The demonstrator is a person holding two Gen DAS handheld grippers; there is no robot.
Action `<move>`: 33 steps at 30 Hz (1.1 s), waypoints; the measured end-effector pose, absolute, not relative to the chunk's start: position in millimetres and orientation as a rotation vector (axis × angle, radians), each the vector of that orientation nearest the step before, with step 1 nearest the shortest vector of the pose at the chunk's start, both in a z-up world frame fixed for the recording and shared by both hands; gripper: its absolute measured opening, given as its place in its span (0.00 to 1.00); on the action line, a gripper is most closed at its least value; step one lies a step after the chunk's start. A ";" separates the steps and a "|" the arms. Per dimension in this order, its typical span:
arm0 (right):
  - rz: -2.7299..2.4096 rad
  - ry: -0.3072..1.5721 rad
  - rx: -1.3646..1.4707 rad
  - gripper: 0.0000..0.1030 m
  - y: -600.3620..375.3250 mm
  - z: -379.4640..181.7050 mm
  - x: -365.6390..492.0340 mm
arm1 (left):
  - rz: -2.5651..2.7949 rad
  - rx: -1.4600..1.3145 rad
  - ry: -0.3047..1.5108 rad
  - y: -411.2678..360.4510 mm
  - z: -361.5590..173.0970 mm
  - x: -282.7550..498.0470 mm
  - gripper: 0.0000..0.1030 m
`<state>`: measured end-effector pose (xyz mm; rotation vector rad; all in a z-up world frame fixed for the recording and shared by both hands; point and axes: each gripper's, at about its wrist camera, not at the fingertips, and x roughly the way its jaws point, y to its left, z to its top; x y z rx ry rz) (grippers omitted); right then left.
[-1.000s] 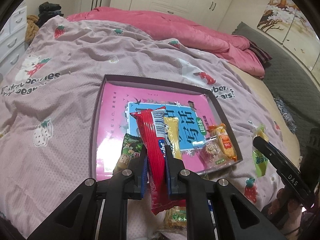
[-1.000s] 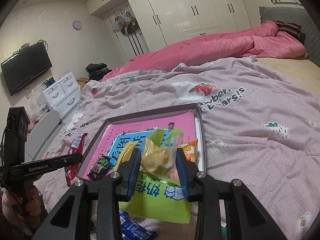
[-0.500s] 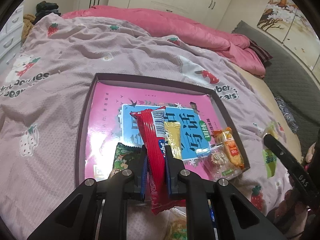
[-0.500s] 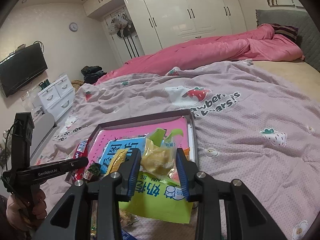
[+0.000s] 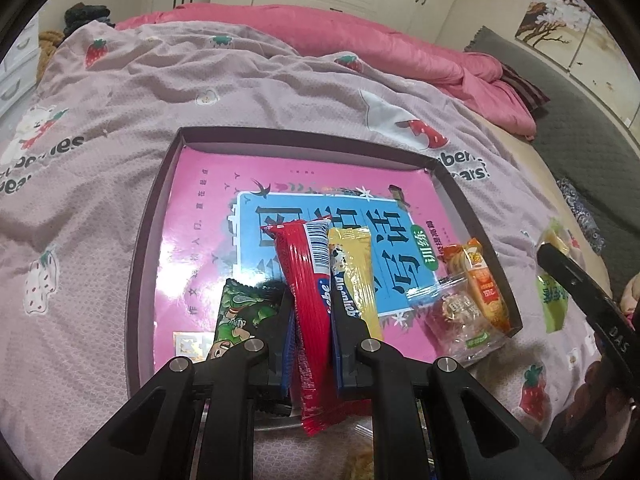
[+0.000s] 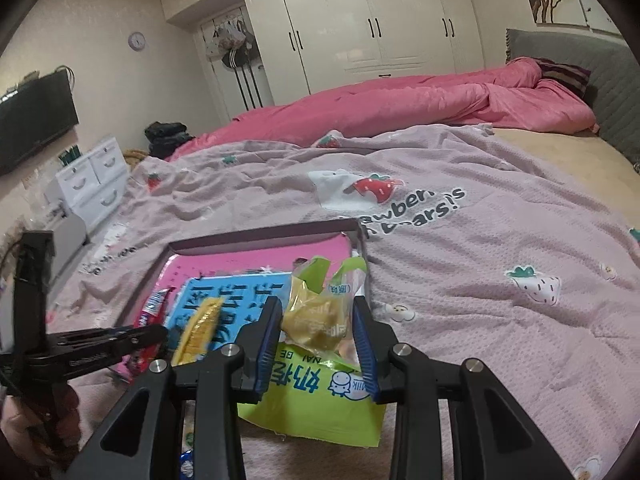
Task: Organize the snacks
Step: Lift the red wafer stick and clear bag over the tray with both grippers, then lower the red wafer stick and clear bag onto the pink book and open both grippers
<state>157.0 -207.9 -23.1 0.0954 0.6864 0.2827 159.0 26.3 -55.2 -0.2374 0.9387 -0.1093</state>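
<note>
Indoors, a tray [image 5: 158, 184] lies on a bed [image 5: 120, 92]; left gripper [image 5: 310, 312] clamps a red stick [image 5: 304, 264], right gripper [image 6: 318, 322] a green bag [image 6: 316, 404].

Green packet [image 5: 240, 316] half behind jaws

Warm dim indoor light, glossy glare, fisheye-warped edges, slight blur
</note>
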 end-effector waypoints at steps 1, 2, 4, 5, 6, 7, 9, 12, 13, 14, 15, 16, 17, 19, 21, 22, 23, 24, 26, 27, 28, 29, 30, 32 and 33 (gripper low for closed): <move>0.275 0.690 0.080 0.35 -206.5 -25.0 158.6 | -0.109 -0.235 0.939 26.0 -55.5 159.2 0.15; 0.262 0.694 0.060 0.35 -204.7 -27.1 160.6 | -0.109 -0.233 0.940 25.8 -55.6 159.5 0.14; 0.245 0.703 0.018 0.35 -199.6 -31.5 163.5 | -0.109 -0.233 0.942 25.8 -56.4 159.6 0.14; 0.234 0.707 -0.006 0.35 -196.7 -33.8 164.9 | -0.109 -0.232 0.945 25.9 -57.0 160.0 0.14; 0.230 0.710 -0.022 0.35 -195.3 -35.7 165.5 | -0.109 -0.232 0.947 25.8 -57.5 160.0 0.14; 0.225 0.713 -0.050 0.35 -191.4 -38.8 166.5 | -0.108 -0.234 0.947 25.7 -57.9 160.0 0.15; 0.223 0.717 -0.089 0.35 -185.3 -42.5 167.6 | -0.109 -0.233 0.948 25.2 -58.1 159.7 0.15; 0.235 0.719 -0.132 0.35 -176.8 -47.0 167.7 | -0.109 -0.232 0.949 24.8 -58.2 159.8 0.15; 0.238 0.719 -0.143 0.35 -174.7 -48.1 167.5 | -0.110 -0.232 0.949 24.6 -58.0 159.7 0.15; 0.241 0.721 -0.155 0.35 -172.1 -49.8 167.2 | -0.109 -0.231 0.949 24.5 -57.8 159.5 0.15; 0.245 0.722 -0.160 0.35 -170.7 -50.4 167.3 | -0.110 -0.231 0.950 24.2 -57.9 159.6 0.15; 0.253 0.725 -0.162 0.35 -168.9 -51.7 167.0 | -0.111 -0.230 0.951 24.0 -57.8 159.6 0.15; 0.259 0.725 -0.162 0.35 -168.4 -52.0 167.1 | -0.110 -0.230 0.951 23.8 -57.5 159.3 0.15; 0.277 0.722 -0.158 0.35 -166.6 -51.4 166.3 | -0.112 -0.230 0.952 23.5 -57.9 159.4 0.15; 0.287 0.721 -0.152 0.35 -166.1 -51.1 166.1 | -0.112 -0.228 0.951 23.6 -57.9 159.4 0.15; 0.297 0.721 -0.146 0.35 -165.4 -50.9 166.0 | -0.113 -0.229 0.953 23.7 -58.2 159.6 0.15; 0.316 0.722 -0.136 0.35 -164.8 -50.9 166.0 | -0.113 -0.229 0.954 23.7 -58.3 159.4 0.15; 0.343 0.727 -0.119 0.35 -162.7 -51.5 166.9 | -0.114 -0.230 0.954 23.9 -58.3 159.3 0.15; 0.375 0.736 -0.093 0.35 -161.5 -52.7 167.7 | -0.114 -0.228 0.956 23.4 -58.8 159.1 0.15; 0.386 0.739 -0.086 0.35 -160.6 -53.2 167.8 | -0.114 -0.228 0.956 23.6 -58.8 158.9 0.15; 0.397 0.741 -0.080 0.35 -159.3 -53.8 167.6 | -0.115 -0.230 0.957 24.1 -58.6 158.8 0.15; 0.401 0.739 -0.078 0.35 -158.7 -53.8 167.2 | -0.115 -0.229 0.957 23.7 -58.6 159.0 0.15; 0.402 0.738 -0.077 0.35 -158.5 -53.7 166.6 | -0.115 -0.229 0.957 23.9 -58.8 159.1 0.15; 0.385 0.738 -0.086 0.35 -158.9 -54.2 167.0 | -0.116 -0.230 0.959 24.2 -59.2 159.4 0.15; 0.379 0.743 -0.083 0.35 -160.1 -54.9 167.8 | -0.115 -0.229 0.959 24.1 -59.6 159.3 0.15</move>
